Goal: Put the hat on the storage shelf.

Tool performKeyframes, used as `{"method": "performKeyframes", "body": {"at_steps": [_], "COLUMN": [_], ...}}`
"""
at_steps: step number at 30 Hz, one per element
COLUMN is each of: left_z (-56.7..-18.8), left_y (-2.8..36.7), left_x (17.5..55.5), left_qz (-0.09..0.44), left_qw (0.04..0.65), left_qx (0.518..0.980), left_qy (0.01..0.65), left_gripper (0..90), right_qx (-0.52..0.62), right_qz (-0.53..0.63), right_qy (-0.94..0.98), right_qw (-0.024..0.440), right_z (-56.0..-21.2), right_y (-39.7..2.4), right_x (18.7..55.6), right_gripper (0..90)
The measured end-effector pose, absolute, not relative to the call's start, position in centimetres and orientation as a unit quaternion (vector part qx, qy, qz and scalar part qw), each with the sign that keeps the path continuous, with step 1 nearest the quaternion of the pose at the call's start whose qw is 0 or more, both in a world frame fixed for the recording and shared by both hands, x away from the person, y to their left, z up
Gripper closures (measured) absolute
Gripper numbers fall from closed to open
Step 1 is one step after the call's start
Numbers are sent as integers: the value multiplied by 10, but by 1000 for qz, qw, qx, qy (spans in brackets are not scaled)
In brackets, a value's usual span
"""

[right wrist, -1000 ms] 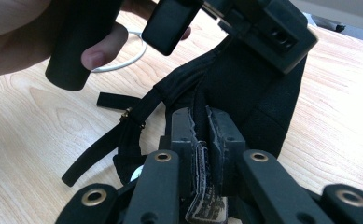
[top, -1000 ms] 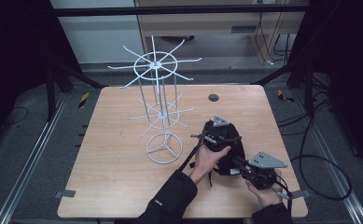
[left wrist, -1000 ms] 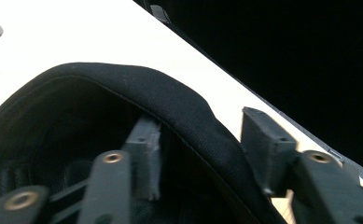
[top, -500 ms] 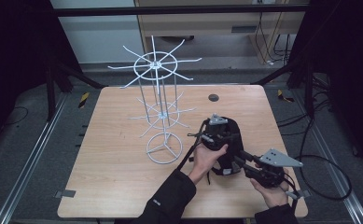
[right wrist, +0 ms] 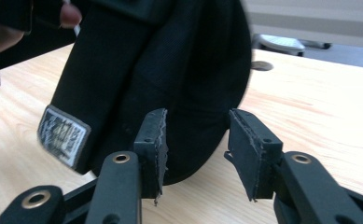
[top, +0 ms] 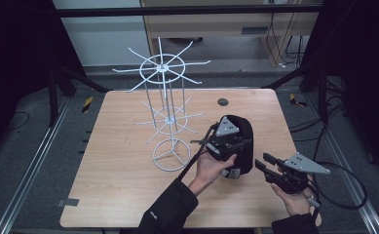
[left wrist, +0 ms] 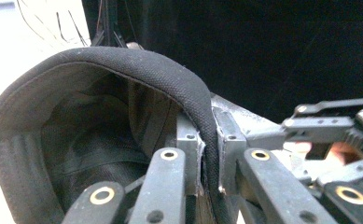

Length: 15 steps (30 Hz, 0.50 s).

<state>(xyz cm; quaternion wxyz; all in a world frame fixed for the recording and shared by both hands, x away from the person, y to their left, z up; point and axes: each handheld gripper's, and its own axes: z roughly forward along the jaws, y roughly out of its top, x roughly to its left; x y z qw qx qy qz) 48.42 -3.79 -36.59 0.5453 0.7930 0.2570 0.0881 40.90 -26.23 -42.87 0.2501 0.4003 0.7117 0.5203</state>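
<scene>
- Left gripper has just clamped down: its jaws were closing and now pinch the bound edge of the black cap. In the left gripper view the pads squeeze that edge tight between them.
- Compared with a second ago the cap sits a bit higher, hanging from that grip over the right side of the table, its low end about at the wood. Can't quite tell if it still touches.
- Right gripper has been opening up and has backed off. It's now just beside the cap, jaws spread with nothing in them. In its own view the pads stand apart in front of the cap's black cloth, not touching it.
- So I'd say the handover is done: left owns the cap now.
- The white wire rack stands just left of it, hooks bare, so hanging the cap there looks like the next job.
</scene>
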Motion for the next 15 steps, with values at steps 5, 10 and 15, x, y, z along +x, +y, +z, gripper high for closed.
{"method": "performKeyframes", "body": {"at_steps": [5, 10, 15], "left_z": [-364, -366, -368], "left_y": [-40, -41, -40], "left_x": [480, 477, 478], "left_qz": [92, 85, 82], "left_qw": [546, 551, 557], "left_qx": [796, 795, 791], "left_qy": [245, 238, 238], "left_gripper": [824, 825, 815], "right_qx": [386, 380, 381], "right_qz": [536, 543, 551], "right_qy": [716, 720, 720], "right_qw": [228, 206, 183], "right_z": [-430, -433, -434], "right_y": [-252, -248, -251], "right_x": [411, 415, 415], "right_gripper": [542, 645, 857]}}
